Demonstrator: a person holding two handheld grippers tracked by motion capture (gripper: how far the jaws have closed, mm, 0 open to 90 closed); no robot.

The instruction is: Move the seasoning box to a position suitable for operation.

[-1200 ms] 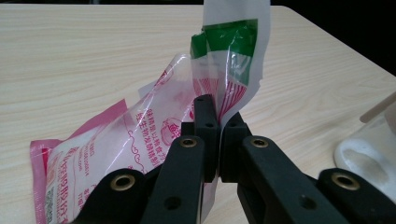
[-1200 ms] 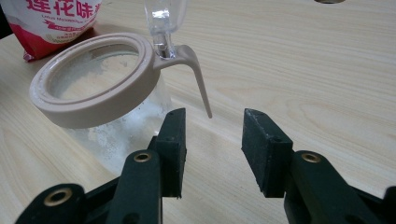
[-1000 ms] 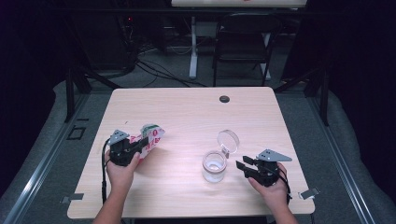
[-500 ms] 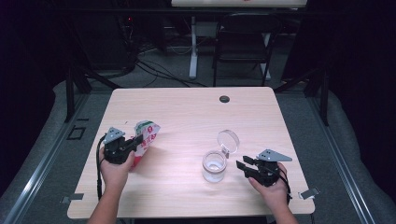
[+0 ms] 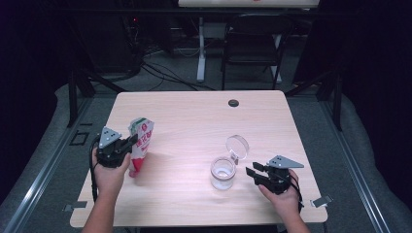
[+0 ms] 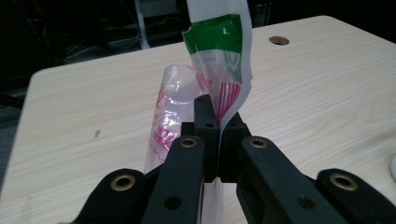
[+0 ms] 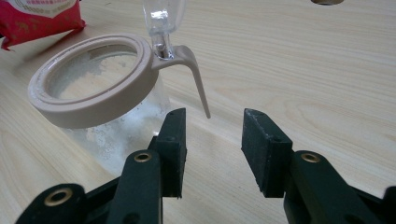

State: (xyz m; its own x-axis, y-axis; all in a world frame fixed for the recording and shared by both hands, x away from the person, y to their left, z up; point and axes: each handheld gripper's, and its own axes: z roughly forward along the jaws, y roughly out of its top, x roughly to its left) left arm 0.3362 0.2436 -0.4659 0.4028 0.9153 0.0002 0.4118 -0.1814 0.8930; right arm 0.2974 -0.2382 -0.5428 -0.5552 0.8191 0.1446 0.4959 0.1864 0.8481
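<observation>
My left gripper (image 5: 128, 143) is shut on a red, white and green plastic pouch (image 5: 141, 144), which stands nearly upright at the table's left with its bottom end near the wood. In the left gripper view the jaws (image 6: 215, 126) pinch the pouch (image 6: 219, 56) at its crinkled edge. A clear glass jar (image 5: 223, 173) with a beige rim and a hinged clear lid (image 5: 237, 145) swung open stands right of centre. My right gripper (image 5: 251, 173) rests just right of the jar, open, nothing between its fingers. In the right gripper view the jar (image 7: 93, 79) sits ahead-left of the gripper (image 7: 212, 140).
The wooden table (image 5: 194, 121) has a dark cable hole (image 5: 233, 103) near its far edge. A black chair (image 5: 252, 43) and cables on the floor lie beyond the table. Bare wood lies between the pouch and the jar.
The left hand has lifted and turned the pouch from a slant toward the right to nearly upright, shifting slightly left. The right hand and the jar have stayed put.
</observation>
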